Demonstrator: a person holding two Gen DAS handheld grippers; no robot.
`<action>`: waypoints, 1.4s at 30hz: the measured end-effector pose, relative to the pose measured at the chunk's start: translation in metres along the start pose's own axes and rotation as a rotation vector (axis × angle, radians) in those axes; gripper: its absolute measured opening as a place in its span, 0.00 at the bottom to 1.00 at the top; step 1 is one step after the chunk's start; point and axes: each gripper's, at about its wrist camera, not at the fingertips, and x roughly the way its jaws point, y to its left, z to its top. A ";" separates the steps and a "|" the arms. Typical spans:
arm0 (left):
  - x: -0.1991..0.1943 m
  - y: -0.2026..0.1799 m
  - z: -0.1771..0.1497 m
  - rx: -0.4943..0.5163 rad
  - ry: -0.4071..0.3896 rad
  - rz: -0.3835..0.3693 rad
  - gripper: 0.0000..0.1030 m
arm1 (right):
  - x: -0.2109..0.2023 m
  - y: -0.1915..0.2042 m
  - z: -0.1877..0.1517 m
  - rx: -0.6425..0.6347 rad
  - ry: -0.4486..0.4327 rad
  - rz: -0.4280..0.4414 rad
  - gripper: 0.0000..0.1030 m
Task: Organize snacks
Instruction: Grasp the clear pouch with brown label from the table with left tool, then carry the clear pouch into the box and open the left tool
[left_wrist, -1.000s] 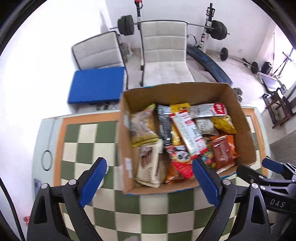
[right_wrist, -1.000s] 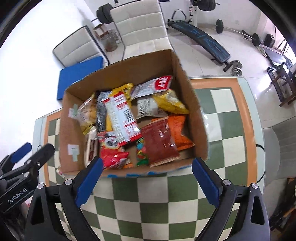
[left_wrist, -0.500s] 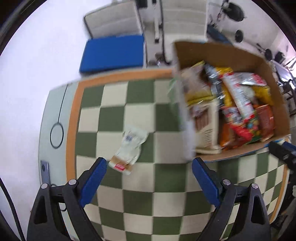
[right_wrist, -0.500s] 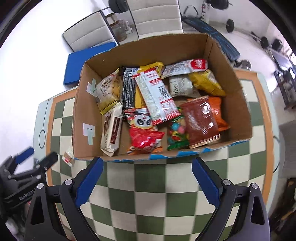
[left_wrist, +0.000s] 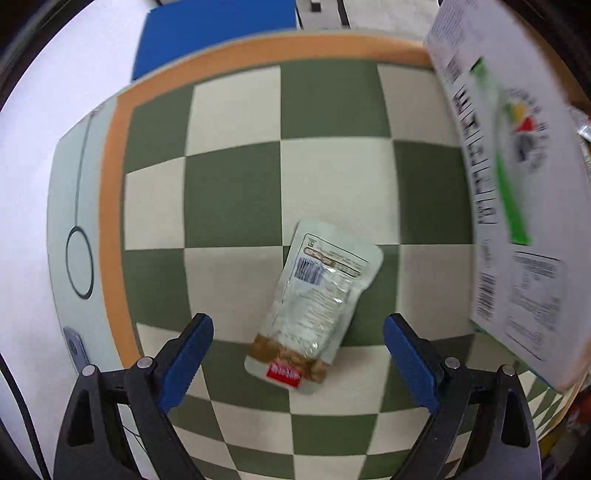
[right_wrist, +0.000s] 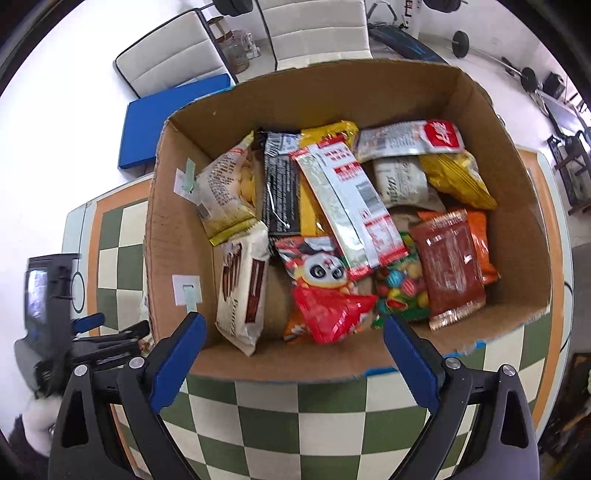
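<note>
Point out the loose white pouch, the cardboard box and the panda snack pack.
loose white pouch (left_wrist: 318, 306), left wrist view, its clear middle
cardboard box (right_wrist: 173, 236), right wrist view, inner left wall
panda snack pack (right_wrist: 325, 271), right wrist view, panda face

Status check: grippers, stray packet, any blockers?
Left gripper open over white packet, not gripping. Right gripper open, empty, above snack box. Nothing in the way.

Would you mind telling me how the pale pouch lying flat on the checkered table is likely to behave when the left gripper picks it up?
The pouch looks glossy and crinkled, so probably slippery. It lies thin and flat, likely light and floppy, sagging when pinched.
</note>
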 end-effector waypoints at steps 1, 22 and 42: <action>0.006 -0.002 0.002 0.013 0.015 -0.002 0.92 | 0.001 0.004 0.003 -0.009 -0.002 -0.003 0.96; 0.025 -0.014 -0.006 0.004 0.015 -0.122 0.51 | 0.029 0.005 0.013 -0.031 0.054 -0.021 0.96; -0.032 -0.015 -0.082 -0.184 -0.034 -0.204 0.49 | 0.011 -0.005 0.009 -0.027 0.042 0.009 0.96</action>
